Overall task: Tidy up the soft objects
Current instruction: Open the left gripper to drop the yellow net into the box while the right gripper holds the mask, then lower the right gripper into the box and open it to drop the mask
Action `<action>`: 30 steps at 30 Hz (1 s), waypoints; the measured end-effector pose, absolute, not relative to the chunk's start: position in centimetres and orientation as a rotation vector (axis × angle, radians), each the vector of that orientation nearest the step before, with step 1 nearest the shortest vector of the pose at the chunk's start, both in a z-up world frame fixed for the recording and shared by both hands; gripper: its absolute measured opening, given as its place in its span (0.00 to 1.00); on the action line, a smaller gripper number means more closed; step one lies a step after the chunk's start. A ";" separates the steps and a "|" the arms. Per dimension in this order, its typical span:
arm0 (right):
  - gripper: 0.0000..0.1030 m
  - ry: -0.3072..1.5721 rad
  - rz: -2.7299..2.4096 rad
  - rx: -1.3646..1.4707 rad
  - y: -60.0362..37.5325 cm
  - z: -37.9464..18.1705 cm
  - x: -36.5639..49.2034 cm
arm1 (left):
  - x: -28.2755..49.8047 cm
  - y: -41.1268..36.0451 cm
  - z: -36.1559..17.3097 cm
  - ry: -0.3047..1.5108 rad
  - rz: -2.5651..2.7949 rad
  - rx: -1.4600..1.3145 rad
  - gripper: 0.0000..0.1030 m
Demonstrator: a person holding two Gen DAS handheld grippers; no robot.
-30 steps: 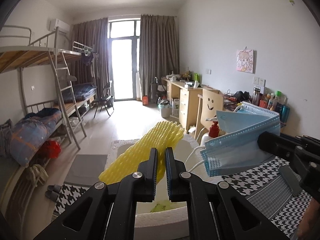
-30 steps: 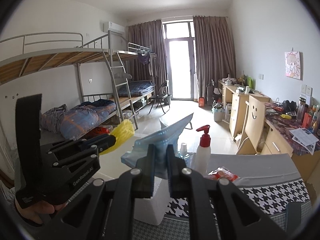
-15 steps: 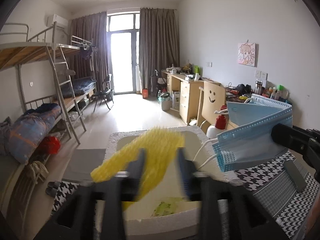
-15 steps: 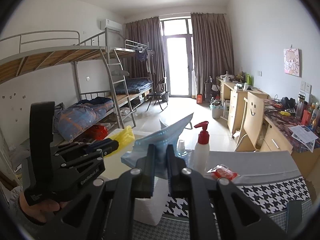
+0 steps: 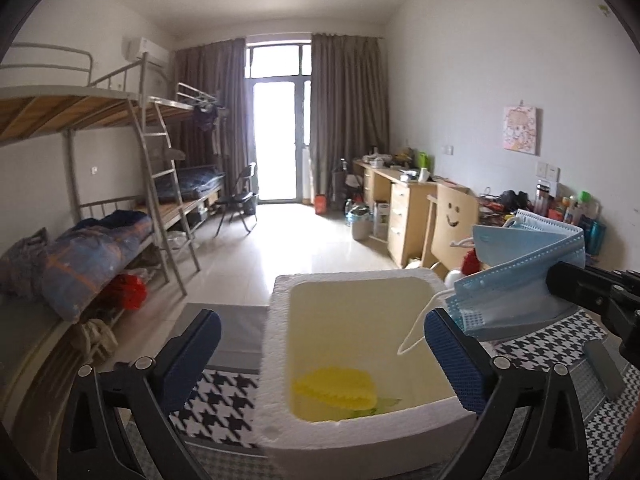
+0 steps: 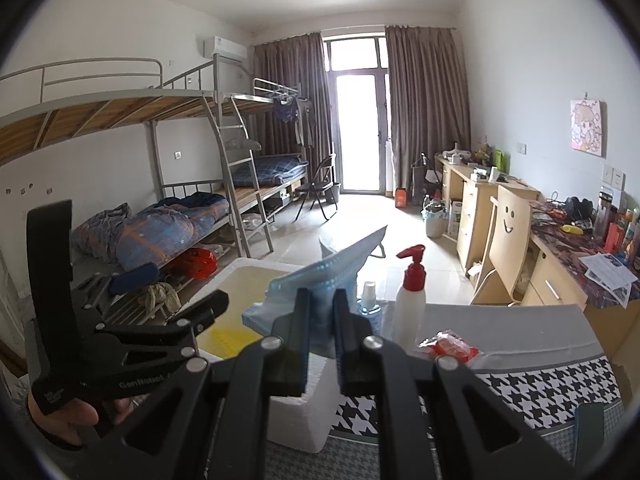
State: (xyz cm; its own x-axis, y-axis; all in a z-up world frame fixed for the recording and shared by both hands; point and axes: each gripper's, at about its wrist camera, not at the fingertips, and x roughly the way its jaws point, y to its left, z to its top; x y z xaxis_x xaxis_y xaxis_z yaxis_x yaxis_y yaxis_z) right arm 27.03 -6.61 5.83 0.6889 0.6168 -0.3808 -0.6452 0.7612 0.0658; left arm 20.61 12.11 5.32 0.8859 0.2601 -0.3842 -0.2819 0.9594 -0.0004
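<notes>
Your left hand-held gripper [image 5: 320, 344] hangs over the white foam box [image 5: 276, 360], and its jaws are opening, spread to either side of the box's cavity with nothing between the blue pads. The yellow foam net [image 5: 334, 390] lies on the bottom of the box, toward the near wall, resting on a bit of green material whose kind cannot be made out.

Your right hand-held gripper [image 6: 322, 320] is pressed together on a stack of blue face masks [image 6: 320, 280], pinching them near one end so the rest fans upward and away from you. In the left wrist view those masks [image 5: 520, 280] sit just beyond the right rim of the box, with white ear loops [image 5: 416, 328] dangling down over the cavity.

The box stands on your counter [image 6: 540, 392], which is covered by a black-and-white houndstooth cloth with a grey border. On the counter to the right of the box stand a white pump bottle with a red head [image 6: 410, 300] and a small clear bottle [image 6: 368, 298] beside it, and a red-and-clear packet [image 6: 448, 346] lies further right.

Your hand [image 6: 72, 416] shows at the lower left of the box in the right wrist view, wrapped around the left gripper's handle.
</notes>
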 end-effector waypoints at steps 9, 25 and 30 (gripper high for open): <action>0.13 0.398 0.729 -0.088 -5.6 5.8 26.9 | 19.3 12.7 5.5 0.371 0.336 -0.055 0.99; 0.13 0.402 0.746 -0.105 -4.4 5.7 27.0 | 17.3 15.4 5.2 0.338 0.391 -0.098 0.99; 0.13 0.407 0.755 -0.121 -3.2 5.7 26.9 | 16.7 15.8 5.1 0.332 0.406 -0.099 0.99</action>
State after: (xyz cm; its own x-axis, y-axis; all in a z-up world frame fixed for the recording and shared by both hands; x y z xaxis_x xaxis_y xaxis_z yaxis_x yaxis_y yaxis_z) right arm 26.86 -3.20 5.67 0.6547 0.6411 -0.4005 -0.6872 0.7255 0.0379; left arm 16.75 15.83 5.09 0.8658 0.3709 -0.3359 -0.4030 0.9147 -0.0288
